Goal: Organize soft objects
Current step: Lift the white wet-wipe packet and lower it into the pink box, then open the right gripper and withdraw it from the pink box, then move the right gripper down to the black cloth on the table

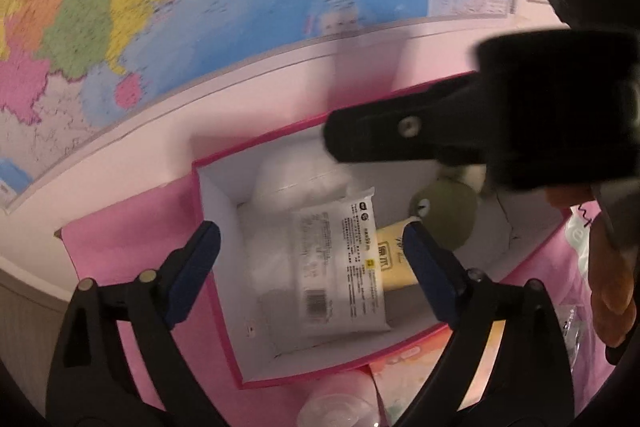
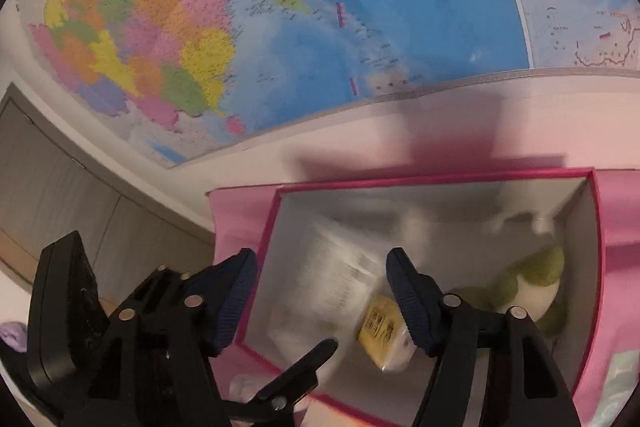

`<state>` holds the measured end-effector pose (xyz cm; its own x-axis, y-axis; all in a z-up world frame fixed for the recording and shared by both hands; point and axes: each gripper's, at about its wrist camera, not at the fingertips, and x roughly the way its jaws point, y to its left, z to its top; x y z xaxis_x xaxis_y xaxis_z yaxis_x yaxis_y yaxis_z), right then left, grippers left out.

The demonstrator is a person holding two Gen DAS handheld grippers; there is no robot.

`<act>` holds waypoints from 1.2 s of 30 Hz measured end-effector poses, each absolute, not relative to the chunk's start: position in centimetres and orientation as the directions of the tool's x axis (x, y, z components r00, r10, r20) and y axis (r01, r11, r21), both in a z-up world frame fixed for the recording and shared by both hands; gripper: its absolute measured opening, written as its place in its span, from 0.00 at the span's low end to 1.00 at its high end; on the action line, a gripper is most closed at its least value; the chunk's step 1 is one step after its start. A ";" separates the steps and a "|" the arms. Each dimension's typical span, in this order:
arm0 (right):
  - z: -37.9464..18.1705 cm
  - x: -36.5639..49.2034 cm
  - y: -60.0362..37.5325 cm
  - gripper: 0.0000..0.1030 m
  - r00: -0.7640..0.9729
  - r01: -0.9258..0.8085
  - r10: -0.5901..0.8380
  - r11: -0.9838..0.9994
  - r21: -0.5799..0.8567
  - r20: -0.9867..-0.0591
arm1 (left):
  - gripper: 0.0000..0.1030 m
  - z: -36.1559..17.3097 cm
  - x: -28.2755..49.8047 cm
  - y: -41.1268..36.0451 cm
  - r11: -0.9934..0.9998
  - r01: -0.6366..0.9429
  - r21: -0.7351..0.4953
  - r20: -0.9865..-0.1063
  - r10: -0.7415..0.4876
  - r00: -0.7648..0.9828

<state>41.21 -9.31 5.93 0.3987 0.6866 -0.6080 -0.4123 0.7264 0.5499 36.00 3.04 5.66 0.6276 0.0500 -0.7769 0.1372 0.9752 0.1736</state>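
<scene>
An open pink box with white inner walls holds soft things: a white labelled packet, a yellow packet, a green plush toy and a white padded pack. My left gripper hovers open over the box, its blue pads on either side of the white packet without touching it. My right gripper is open above the same box, over the blurred white packet and the yellow packet. The plush toy lies at the right.
A large coloured map covers the wall behind the box. The right gripper's black finger crosses the box's far side, held by a hand. The left gripper's black finger reaches in low. Pastel packets lie beside the box.
</scene>
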 end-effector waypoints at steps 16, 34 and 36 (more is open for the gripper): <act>11.1 29.2 -18.3 0.80 0.561 -0.523 0.690 0.724 0.450 -0.457 | 1.00 15.3 20.7 10.5 0.999 0.034 0.025 -0.497 -0.017 0.868; -3.0 10.3 -23.7 0.80 0.503 -0.418 0.650 0.759 0.499 -0.569 | 1.00 0.8 0.7 5.5 0.998 0.037 -0.052 -0.594 -0.061 0.802; -3.9 9.3 -22.9 0.80 0.482 -0.424 0.656 0.755 0.500 -0.581 | 1.00 -0.4 -0.1 4.5 0.999 0.034 -0.027 -0.612 -0.044 0.790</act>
<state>9.27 -22.95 -3.93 0.4816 0.6560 -0.5811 -0.4242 0.7547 0.5005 -0.10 4.55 -0.41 0.7899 -0.0437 -0.6117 0.0345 0.9990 -0.0269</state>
